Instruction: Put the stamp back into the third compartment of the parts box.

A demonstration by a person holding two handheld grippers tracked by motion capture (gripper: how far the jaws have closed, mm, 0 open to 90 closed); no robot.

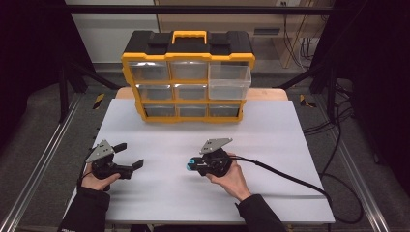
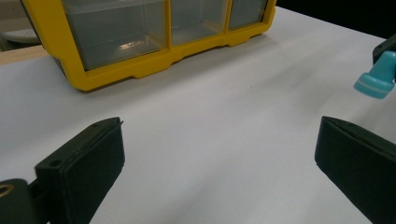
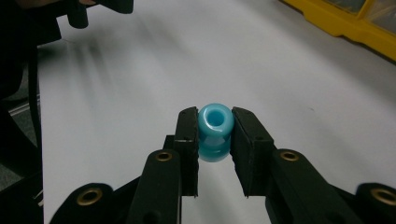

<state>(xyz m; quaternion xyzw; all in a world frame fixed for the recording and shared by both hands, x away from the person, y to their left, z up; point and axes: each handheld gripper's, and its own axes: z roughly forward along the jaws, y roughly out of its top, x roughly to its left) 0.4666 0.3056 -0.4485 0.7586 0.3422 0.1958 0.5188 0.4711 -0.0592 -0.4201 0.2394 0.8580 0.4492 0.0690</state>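
One blue spool-shaped bead (image 3: 215,132) sits clamped between the right tongs (image 3: 215,140), pinched at its waist, its holed end facing out past the pads, held over the white tabletop (image 1: 270,140). So the pickup looks done; stowing it is what's left. Left tongs (image 1: 129,155) stand wide apart, holding nothing, near the tabletop's left edge. Beyond, the yellow drawer organizer (image 1: 188,84) waits, its top-right drawer (image 1: 229,81) pulled out, well apart from the bead.
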